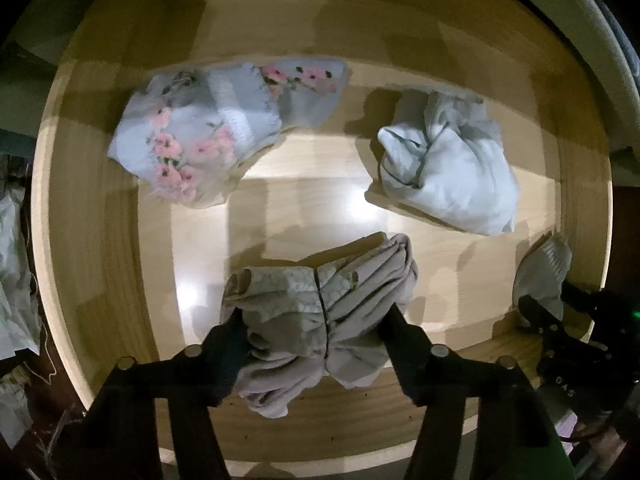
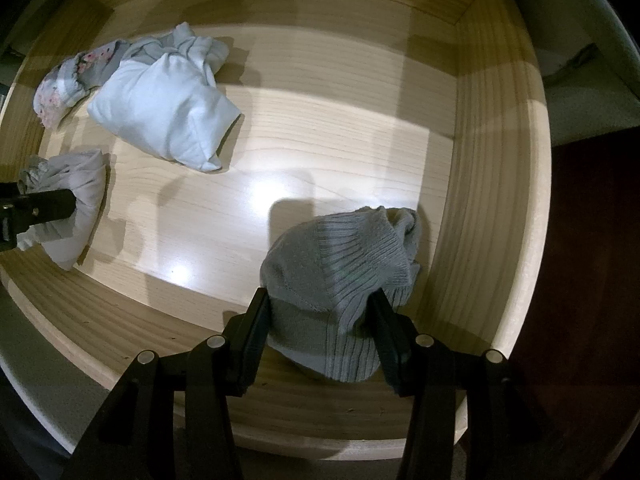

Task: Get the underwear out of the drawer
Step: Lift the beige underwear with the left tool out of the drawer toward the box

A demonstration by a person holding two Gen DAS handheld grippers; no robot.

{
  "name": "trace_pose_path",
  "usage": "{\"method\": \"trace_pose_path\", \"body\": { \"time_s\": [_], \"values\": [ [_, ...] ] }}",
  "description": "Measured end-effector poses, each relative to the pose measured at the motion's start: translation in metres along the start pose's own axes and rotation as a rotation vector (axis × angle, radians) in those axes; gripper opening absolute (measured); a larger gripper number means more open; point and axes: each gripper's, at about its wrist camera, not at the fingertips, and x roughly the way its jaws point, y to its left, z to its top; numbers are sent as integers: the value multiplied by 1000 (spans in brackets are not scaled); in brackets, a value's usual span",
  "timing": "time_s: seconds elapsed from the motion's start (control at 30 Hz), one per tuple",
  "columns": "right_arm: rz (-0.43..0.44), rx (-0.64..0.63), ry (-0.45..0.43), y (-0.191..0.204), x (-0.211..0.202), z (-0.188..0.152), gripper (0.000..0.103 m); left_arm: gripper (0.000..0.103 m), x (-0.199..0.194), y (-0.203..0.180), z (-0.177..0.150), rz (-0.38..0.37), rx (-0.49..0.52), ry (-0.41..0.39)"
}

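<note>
Pale wood drawer (image 1: 100, 248), lit from above: the left gripper (image 1: 316, 320) straddles a bunched beige underwear (image 1: 320, 304), its pads touching the cloth on both sides, while the right gripper (image 2: 320, 316) is clamped on a grey ribbed garment (image 2: 344, 272) near the drawer's side wall. Squeezing fully before lifting straight up should keep the folds from slipping. Four pieces counted: beyond the left gripper lie a floral pair (image 1: 208, 132) and a white bundle (image 1: 448, 168).
</note>
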Motion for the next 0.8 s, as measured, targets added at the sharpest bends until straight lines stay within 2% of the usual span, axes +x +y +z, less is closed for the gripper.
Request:
{"method": "trace_pose_path", "body": {
  "time_s": [0.2, 0.37, 0.8],
  "values": [
    [-2, -2, 2, 1, 1, 2, 46, 57, -7, 1, -4, 30, -3, -9],
    [-7, -11, 13, 0, 1, 4, 46, 56, -15, 2, -9, 25, -3, -12],
    [-29, -20, 56, 6, 8, 17, 49, 56, -69, 5, -25, 15, 15, -114]
  ]
}}
